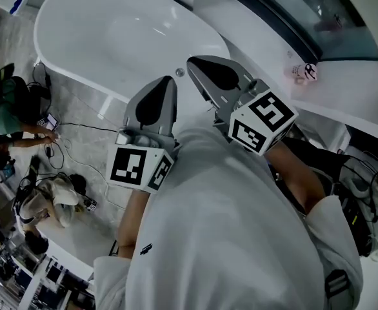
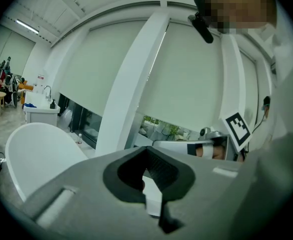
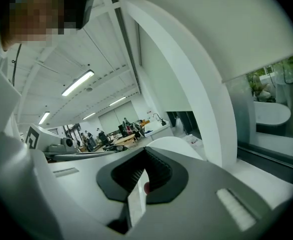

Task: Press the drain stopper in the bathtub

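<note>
Well short of bathtub (image 1: 111,37), you're holding L gripper (image 1: 168,82) & R gripper (image 1: 195,63) w/ jaws closed, nothing gripped. No drain stopper is showing in tub, so pressed or not can't be judged. Closed tip is suiting a square, straight-down press.

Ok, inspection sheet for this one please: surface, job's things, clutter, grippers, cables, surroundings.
Surface: white bathtub on a pale floor.
Job's things: small round stopper at the bathtub's near end, untouched.
Clutter: small pink-and-white thing on the ledge.
Grippers: left gripper and right gripper hover short of the bathtub, fingers together, nothing held.
Cables: cables loose on the floor beside the bathtub.
Surroundings: people crouched on the floor.
</note>
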### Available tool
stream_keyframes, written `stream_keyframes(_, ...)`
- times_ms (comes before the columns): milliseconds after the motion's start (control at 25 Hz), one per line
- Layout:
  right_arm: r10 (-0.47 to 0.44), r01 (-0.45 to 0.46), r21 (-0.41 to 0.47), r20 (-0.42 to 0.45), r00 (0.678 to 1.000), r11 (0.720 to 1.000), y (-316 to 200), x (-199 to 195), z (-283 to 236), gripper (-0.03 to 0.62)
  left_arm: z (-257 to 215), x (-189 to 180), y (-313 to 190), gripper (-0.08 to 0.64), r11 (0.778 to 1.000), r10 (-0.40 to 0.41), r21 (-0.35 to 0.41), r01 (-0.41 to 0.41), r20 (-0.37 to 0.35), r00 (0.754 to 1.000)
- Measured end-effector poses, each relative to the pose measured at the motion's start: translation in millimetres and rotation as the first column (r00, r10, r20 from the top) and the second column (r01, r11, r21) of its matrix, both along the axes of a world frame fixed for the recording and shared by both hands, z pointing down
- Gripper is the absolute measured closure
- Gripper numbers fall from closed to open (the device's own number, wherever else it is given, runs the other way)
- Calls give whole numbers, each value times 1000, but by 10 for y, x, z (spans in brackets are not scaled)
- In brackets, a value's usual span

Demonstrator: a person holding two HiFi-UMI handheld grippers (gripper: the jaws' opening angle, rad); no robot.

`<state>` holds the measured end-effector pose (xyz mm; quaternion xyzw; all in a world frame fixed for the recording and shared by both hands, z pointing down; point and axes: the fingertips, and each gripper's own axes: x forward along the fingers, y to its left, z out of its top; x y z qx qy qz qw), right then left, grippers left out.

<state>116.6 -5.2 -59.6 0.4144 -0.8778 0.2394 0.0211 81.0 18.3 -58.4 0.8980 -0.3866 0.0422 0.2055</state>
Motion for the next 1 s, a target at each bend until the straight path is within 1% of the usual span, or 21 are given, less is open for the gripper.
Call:
stream_keyframes(80, 30, -30, 20, -17, 999, 999, 111, 17, -45, 588, -5, 31, 43, 557, 1000, 6, 3, -6, 17, 1000)
stream_keyframes(160, 60, -56, 59, -67, 996, 997, 208, -16, -44, 589, 43, 9, 55, 556, 1000, 4, 5, -4, 46, 999)
stream_keyframes(240, 70, -59, 97, -108, 992, 994, 250, -69, -44, 589, 122, -26, 48, 557, 1000, 1, -2, -1, 64, 998)
stream_keyframes(320, 72, -58, 114, -120, 990, 992, 244, -74, -52, 588, 204, -26, 55, 556, 1000, 6, -19, -5, 65, 998)
stream_keyframes(400, 78, -67, 99, -114, 990, 993, 237, -32, -20, 588, 257, -2, 84, 556, 999, 15, -31, -13, 66, 998)
stream_keyframes(560, 92, -87, 57, -107, 990, 995, 272, 47, 57, 589, 253, 54, 126, 556, 999, 25, -27, -24, 69, 997)
stream_keyframes(760, 94, -88, 61, -109, 990, 994, 278, 72, 36, 588, 234, 109, 151, 557, 999, 39, -21, -37, 73, 997)
stream_keyframes(1000, 85, -80, 54, -106, 991, 995, 343, 56, 60, 589, 299, 116, 231, 556, 997, 57, -46, -54, 68, 996)
